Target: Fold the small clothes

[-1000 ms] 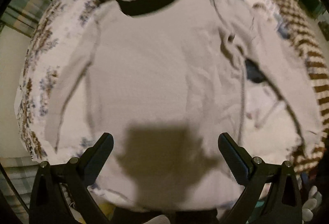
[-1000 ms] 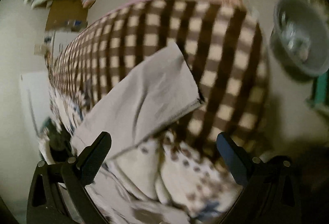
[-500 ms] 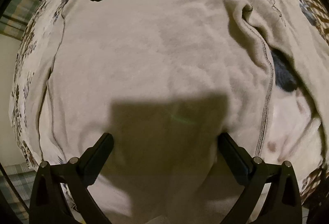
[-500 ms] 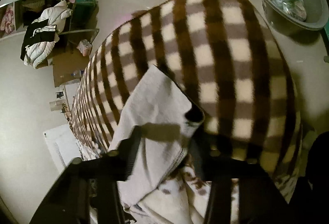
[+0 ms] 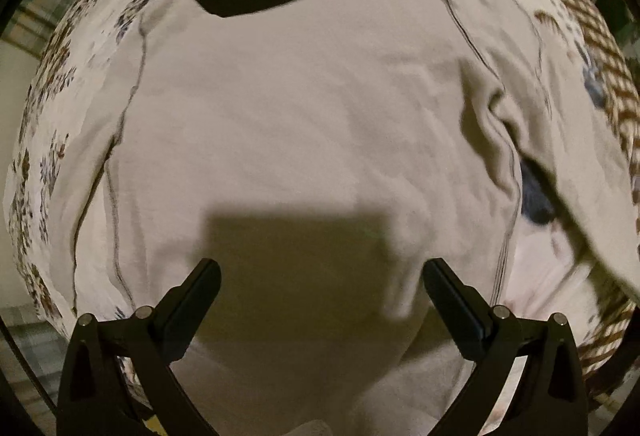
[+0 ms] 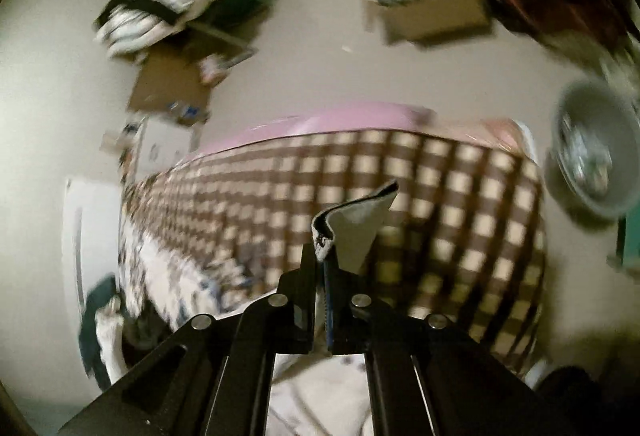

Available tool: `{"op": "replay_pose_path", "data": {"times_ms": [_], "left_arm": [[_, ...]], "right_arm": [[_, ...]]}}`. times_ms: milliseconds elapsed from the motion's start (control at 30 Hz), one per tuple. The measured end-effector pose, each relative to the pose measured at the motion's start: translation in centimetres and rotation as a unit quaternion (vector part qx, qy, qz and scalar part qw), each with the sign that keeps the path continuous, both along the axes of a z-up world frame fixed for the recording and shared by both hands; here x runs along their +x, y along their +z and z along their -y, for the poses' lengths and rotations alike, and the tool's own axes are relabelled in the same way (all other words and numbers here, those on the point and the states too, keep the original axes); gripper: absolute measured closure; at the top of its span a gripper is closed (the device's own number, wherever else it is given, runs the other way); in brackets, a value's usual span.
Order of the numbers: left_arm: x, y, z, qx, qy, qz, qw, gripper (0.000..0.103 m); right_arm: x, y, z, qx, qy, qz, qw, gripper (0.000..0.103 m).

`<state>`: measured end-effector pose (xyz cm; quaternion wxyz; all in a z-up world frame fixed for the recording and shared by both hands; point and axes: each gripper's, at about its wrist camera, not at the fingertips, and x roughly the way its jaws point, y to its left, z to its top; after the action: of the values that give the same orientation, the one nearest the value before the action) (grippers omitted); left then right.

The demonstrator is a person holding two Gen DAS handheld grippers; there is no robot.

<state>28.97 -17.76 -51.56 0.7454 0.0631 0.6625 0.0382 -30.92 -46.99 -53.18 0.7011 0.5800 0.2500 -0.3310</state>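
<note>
Where fingers (image 6: 326, 256) pinch, sleeve (image 6: 356, 232) mostly hidden

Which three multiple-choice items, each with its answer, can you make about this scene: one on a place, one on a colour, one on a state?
1. Where does the pale shirt lie?
A. on the floral sheet
B. in a drawer
C. on a chair

2. Which colours has the checked blanket?
A. red and green
B. brown and cream
C. blue and yellow

3. How is the right gripper?
A. wide open
B. shut on a plate
C. shut on the shirt's sleeve end

Answers: 1 A, floral print shows around the shirt; 2 B, its squares alternate so; 3 C, cloth sticks out between the closed jaws.
</note>
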Motion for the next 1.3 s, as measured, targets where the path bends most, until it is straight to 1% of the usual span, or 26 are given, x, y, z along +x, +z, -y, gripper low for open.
{"op": "replay_pose_path", "data": {"times_ms": [33, 100, 133, 167, 233, 300, 333, 400, 467, 533, 567, 600, 633, 700, 733, 833, 900, 1000, 1033, 1067, 1100, 1133, 1200, 1233, 1267, 1300], "left_arm": [[-0.1, 0.3, -0.6, -0.002, 0.007, 0.003, 1.0000, 0.000], [-0.3, 0.8, -2.1, -0.007, 0.020, 0.009, 0.9997, 0.000], [-0.5, 1.0, -3.1, -0.009, 0.031, 0.012, 0.9994, 0.000], [-0.4, 1.1, -3.3, -0.011, 0.039, 0.013, 0.9991, 0.000], [-0.6, 1.3, -5.2, -0.014, 0.064, 0.015, 0.9977, 0.000], [-0.5, 1.5, -7.9, -0.017, 0.087, 0.016, 0.9959, 0.000], [-0.7, 1.5, -9.2, -0.018, 0.100, 0.017, 0.9947, 0.000], [-0.7, 1.5, -11.5, -0.017, 0.123, 0.020, 0.9921, 0.000], [-1.4, 1.3, -14.0, -0.017, 0.150, 0.021, 0.9883, 0.000], [-2.5, 1.0, -16.4, -0.016, 0.176, 0.020, 0.9841, 0.000], [-3.1, 0.8, -17.8, -0.016, 0.189, 0.019, 0.9817, 0.000], [-3.4, 0.6, -18.8, -0.016, 0.200, 0.016, 0.9796, 0.000], [-4.1, 0.4, -20.2, -0.015, 0.212, 0.014, 0.9770, 0.000], [-4.9, -0.1, -22.4, -0.012, 0.229, 0.012, 0.9732, 0.000], [-5.5, -0.3, -23.3, -0.011, 0.237, 0.010, 0.9714, 0.000], [-6.7, -0.9, -25.4, -0.010, 0.255, 0.007, 0.9668, 0.000], [-6.9, -1.5, -27.7, -0.011, 0.267, 0.005, 0.9637, 0.000], [-7.0, -2.1, -29.1, -0.017, 0.279, 0.001, 0.9600, 0.000], [-7.1, -2.2, -29.8, -0.018, 0.282, 0.001, 0.9594, 0.000], [-7.3, -2.3, -30.3, -0.021, 0.285, 0.002, 0.9584, 0.000], [-7.6, -2.3, -30.8, -0.025, 0.288, 0.002, 0.9574, 0.000], [-8.0, -2.1, -31.6, -0.031, 0.293, 0.004, 0.9555, 0.000], [-7.3, -2.1, -36.0, -0.043, 0.307, 0.011, 0.9508, 0.000], [-7.8, -1.8, -37.4, -0.048, 0.316, 0.015, 0.9473, 0.000], [-8.8, -1.5, -38.7, -0.053, 0.332, 0.019, 0.9416, 0.000], [-9.7, -1.3, -39.8, -0.059, 0.347, 0.021, 0.9358, 0.000]], "right_arm": [[1.6, 1.9, -0.5, -0.020, 0.023, 0.001, 1.000, 0.099], [3.8, 4.1, -1.5, -0.042, 0.058, 0.008, 0.997, 0.099], [6.1, 5.7, -2.4, -0.056, 0.085, 0.014, 0.995, 0.099], [6.7, 6.3, -3.8, -0.062, 0.102, 0.018, 0.993, 0.099], [11.3, 8.6, -6.9, -0.084, 0.163, 0.027, 0.983, 0.099], [14.8, 9.6, -9.9, -0.093, 0.213, 0.033, 0.972, 0.099], [17.5, 10.1, -12.5, -0.098, 0.251, 0.036, 0.962, 0.099], [20.4, 10.1, -16.9, -0.099, 0.305, 0.043, 0.946, 0.099], [24.1, 9.9, -22.2, -0.102, 0.365, 0.046, 0.924, 0.099], [27.3, 9.3, -27.7, -0.101, 0.424, 0.047, 0.899, 0.099], [28.9, 8.8, -31.2, -0.101, 0.456, 0.045, 0.883, 0.099], [29.7, 8.1, -33.0, -0.099, 0.473, 0.043, 0.875, 0.099], [31.1, 7.1, -36.4, -0.096, 0.504, 0.035, 0.858, 0.099], [32.1, 5.6, -40.1, -0.093, 0.537, 0.024, 0.838, 0.099], [32.6, 4.8, -42.2, -0.091, 0.556, 0.017, 0.826, 0.099], [33.6, 2.1, -47.3, -0.084, 0.596, -0.007, 0.798, 0.099], [33.7, 0.7, -49.1, -0.081, 0.610, -0.020, 0.788, 0.099], [34.5, -1.8, -50.4, -0.081, 0.626, -0.041, 0.774, 0.099], [35.9, -2.9, -50.8, -0.073, 0.633, -0.051, 0.769, 0.099], [36.1, -3.5, -50.8, -0.059, 0.637, -0.063, 0.766, 0.098], [36.3, -4.3, -50.4, -0.036, 0.638, -0.074, 0.765, 0.098], [36.9, -4.7, -49.9, -0.013, 0.637, -0.078, 0.767, 0.095], [36.9, -5.2, -49.0, 0.021, 0.633, -0.079, 0.770, 0.065], [36.3, -4.9, -47.8, 0.034, 0.625, -0.070, 0.777, 0.040], [35.8, -4.6, -46.8, 0.037, 0.618, -0.061, 0.783, 0.034], [34.8, -3.8, -45.4, 0.034, 0.609, -0.053, 0.791, 0.034]]}}
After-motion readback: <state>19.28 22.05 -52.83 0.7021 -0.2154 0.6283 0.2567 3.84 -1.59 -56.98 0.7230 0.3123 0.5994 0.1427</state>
